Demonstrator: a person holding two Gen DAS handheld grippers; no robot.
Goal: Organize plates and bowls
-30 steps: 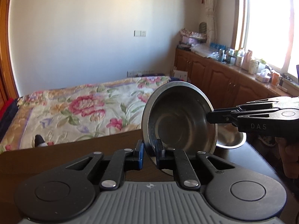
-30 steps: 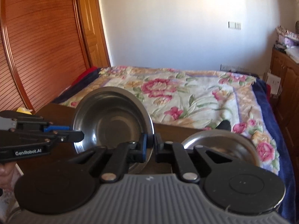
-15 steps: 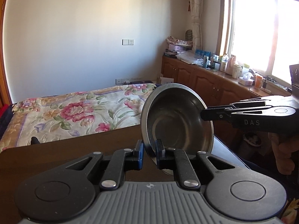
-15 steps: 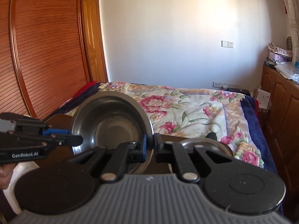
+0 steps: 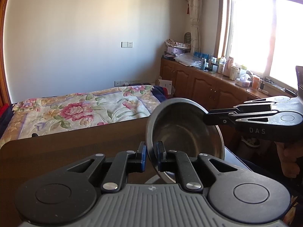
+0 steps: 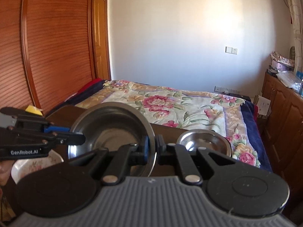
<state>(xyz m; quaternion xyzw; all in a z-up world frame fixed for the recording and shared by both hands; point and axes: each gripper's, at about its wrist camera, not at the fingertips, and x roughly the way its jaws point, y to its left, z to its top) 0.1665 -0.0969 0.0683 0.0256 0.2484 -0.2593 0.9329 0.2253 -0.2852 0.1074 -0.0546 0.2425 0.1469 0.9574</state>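
Bowl (image 5: 181, 130) above table (image 5: 75, 143) | your left claw (image 5: 150, 156) clamped on its near rim | your right claw (image 6: 151, 147) clamped on opposite rim

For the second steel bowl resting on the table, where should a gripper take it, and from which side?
Take the second steel bowl by its thin flared rim, one finger inside, one outside, coming from the near side. It sits upright and open-topped on the table, its near edge unobstructed.

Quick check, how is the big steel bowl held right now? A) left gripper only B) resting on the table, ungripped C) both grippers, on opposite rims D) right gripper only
C: the left gripper and the right gripper each pinch the rim of the steel bowl, on opposite sides, tilted in the air.
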